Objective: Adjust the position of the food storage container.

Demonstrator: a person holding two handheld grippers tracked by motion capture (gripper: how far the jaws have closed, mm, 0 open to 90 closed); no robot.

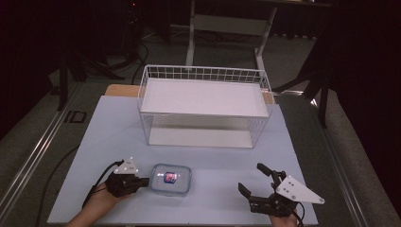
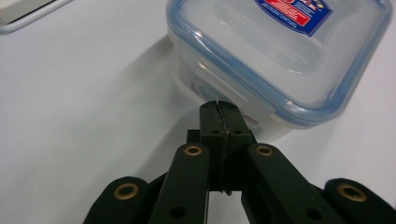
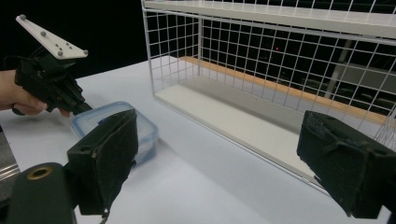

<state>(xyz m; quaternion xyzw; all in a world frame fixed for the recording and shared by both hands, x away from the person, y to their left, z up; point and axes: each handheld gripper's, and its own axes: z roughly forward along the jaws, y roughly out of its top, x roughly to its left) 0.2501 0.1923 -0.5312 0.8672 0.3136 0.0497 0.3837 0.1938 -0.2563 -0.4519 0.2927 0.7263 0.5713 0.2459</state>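
High view: early stage by my read; the clear food container (image 1: pixel 170 179) with blue-rimmed lid sits on the bench (image 1: pixel 94 142), near the front edge, just beside my left hand-held gripper (image 1: pixel 142 180); nothing lifted yet; the container is well apart from the white wire rack (image 1: pixel 203 106) at the back of the bench; moving it onto a shelf looks like the remaining work, though that is my guess; both shelves of the rack look bare.

Left gripper view: my left hand-held gripper (image 2: pixel 219 106) has its jaws fully closed, pads pressed together with nothing between them; tips right at the container's (image 2: pixel 280 56) side wall by the lid latch, touching or nearly so, cannot tell which; so a nudge or poke at the latch rather than a grasp, I judge.

Right gripper view: my right hand-held gripper (image 3: pixel 224 163) has jaws spread wide, empty, pointed toward the rack's (image 3: pixel 289 60) lower shelf; it hangs at the bench's front right, well apart from the container (image 3: pixel 140 128).

Containers: lid on and seated; red and blue label on the lid top; walls translucent, no clear contents seen through them, cannot tell if empty; rack holds nothing on either shelf.

Left to do: get a grip on the container, carry, place.
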